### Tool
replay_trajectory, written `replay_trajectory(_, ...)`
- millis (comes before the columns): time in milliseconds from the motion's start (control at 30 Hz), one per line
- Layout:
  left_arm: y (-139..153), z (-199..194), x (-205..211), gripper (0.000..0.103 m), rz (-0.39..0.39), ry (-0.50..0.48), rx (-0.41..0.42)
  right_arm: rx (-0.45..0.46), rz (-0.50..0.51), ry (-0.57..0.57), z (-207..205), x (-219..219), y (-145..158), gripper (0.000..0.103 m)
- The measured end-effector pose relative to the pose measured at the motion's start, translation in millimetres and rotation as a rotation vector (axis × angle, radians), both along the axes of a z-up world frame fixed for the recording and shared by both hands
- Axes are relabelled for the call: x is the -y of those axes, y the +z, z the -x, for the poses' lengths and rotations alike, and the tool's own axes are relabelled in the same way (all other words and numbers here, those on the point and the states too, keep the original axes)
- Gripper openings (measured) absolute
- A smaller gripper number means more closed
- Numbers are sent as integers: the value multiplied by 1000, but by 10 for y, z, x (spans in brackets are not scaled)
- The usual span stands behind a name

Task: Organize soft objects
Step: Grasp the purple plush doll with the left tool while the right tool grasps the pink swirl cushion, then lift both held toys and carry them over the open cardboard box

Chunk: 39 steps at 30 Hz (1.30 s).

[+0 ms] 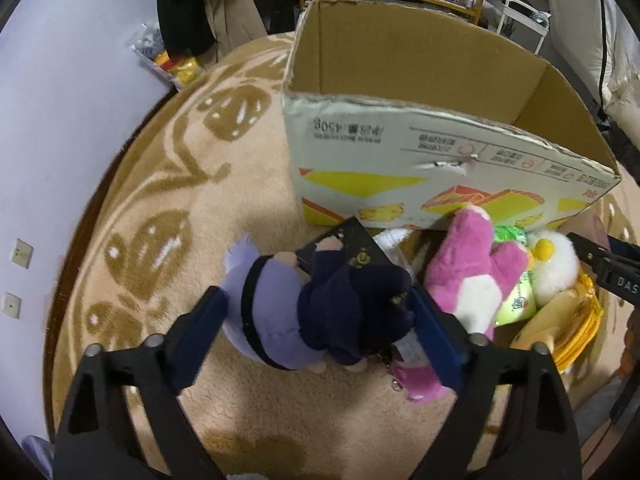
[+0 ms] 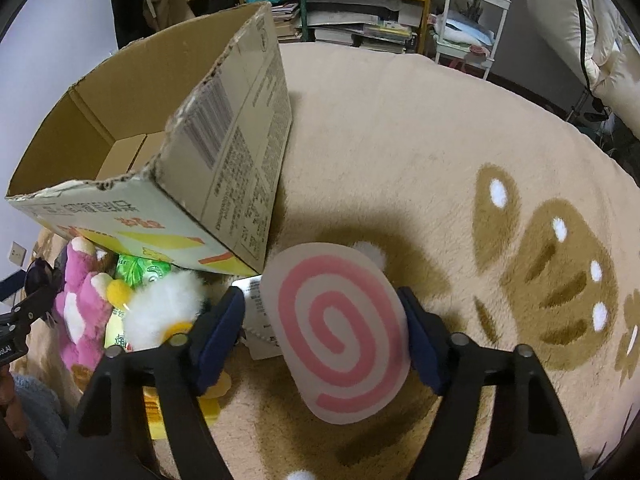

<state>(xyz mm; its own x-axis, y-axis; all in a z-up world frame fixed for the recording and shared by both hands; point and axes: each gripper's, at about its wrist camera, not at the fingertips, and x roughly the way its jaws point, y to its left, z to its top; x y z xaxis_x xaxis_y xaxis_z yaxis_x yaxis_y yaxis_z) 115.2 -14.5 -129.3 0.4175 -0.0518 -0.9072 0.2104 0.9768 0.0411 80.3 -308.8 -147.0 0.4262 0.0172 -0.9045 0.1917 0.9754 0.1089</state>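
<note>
An open cardboard box (image 1: 432,80) stands on a beige rug; it also shows in the right wrist view (image 2: 224,136). In the left wrist view a purple and navy plush doll (image 1: 312,312) lies between the wide-open fingers of my left gripper (image 1: 316,316). Beside it lie a pink plush (image 1: 468,272), a white duck plush (image 1: 556,268) and a green packet-like soft toy (image 1: 512,304). My right gripper (image 2: 324,320) has its fingers on both sides of a flat round plush with a pink spiral (image 2: 340,328); the pads seem to touch its edges.
The patterned beige rug (image 2: 440,140) spreads to the right. A yellow soft item (image 1: 568,336) lies by the pile. Shelves with books (image 2: 352,20) and a white cart (image 2: 468,12) stand behind the rug. A white wall (image 1: 60,100) is on the left.
</note>
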Motion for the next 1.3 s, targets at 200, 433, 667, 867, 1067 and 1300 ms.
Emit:
replay_trajectory(200,-18,-33,-61,86,26,27,-13,-2,-19,-21,17,68,7,61)
replay_trajectory(433,-5,5,-15,86,3,21,-3,-6,-18,-29,-6,98,7,61)
replay_trajectory(667,27,79,52,80,-21,1,20,-5,-36,-35,26,100,26,61)
replay_trajectory(867,84,132,66,71,-23,-19,33,3,-40,-33,66,109,68,54)
replay_trajectory(1067,115,146,43,69,-10,-10,38,42,-44,-4,149,7,152,48)
replay_trajectory(1300,245,204,-32,69,25,16,73,116,-70,-28,253,24,334,48)
